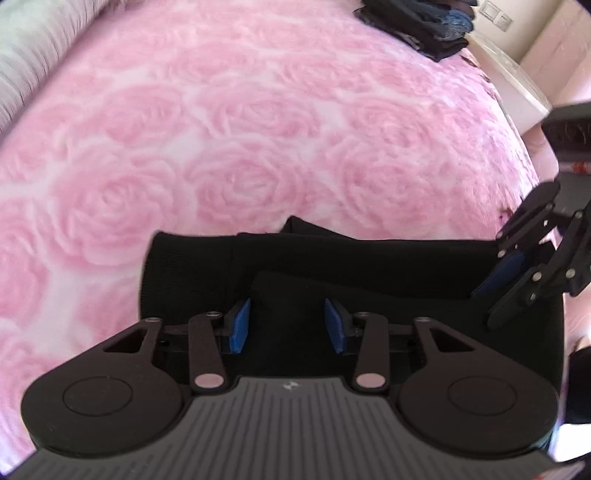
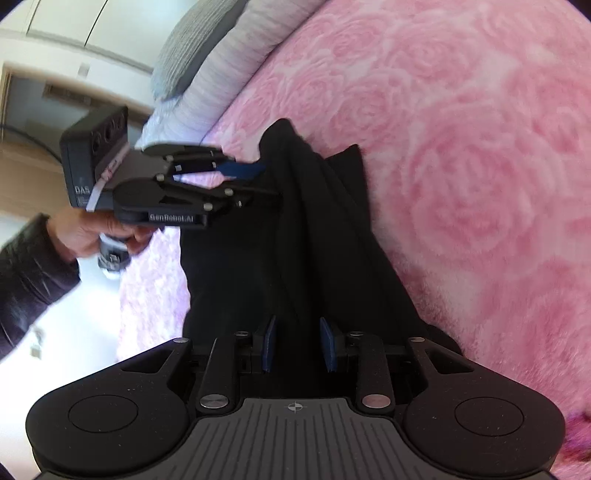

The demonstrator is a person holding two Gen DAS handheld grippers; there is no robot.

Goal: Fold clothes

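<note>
- Nearest the left wrist camera, the left gripper (image 1: 287, 325) points steeply down at a black garment (image 1: 369, 266); its blue pads (image 1: 239, 325) stand apart, cloth lies between them, and no pressing contact is visible.
- In the right wrist view, the right gripper (image 2: 297, 345) has its jaws narrowly apart around a raised ridge of the same garment (image 2: 295, 229); whether the pads pinch the cloth cannot be told.
- The garment lies as a long, partly folded strip on a pink rose-patterned blanket (image 1: 258, 129), one end under each gripper.
- A hand (image 2: 88, 229) in a dark sleeve (image 2: 29, 280) carries the left gripper (image 2: 258, 181) at the strip's far end.
- Beyond, a pile of dark folded clothes (image 1: 417, 22) rests at the blanket's far edge.
- A grey ribbed pillow (image 2: 229, 59) borders the blanket.
</note>
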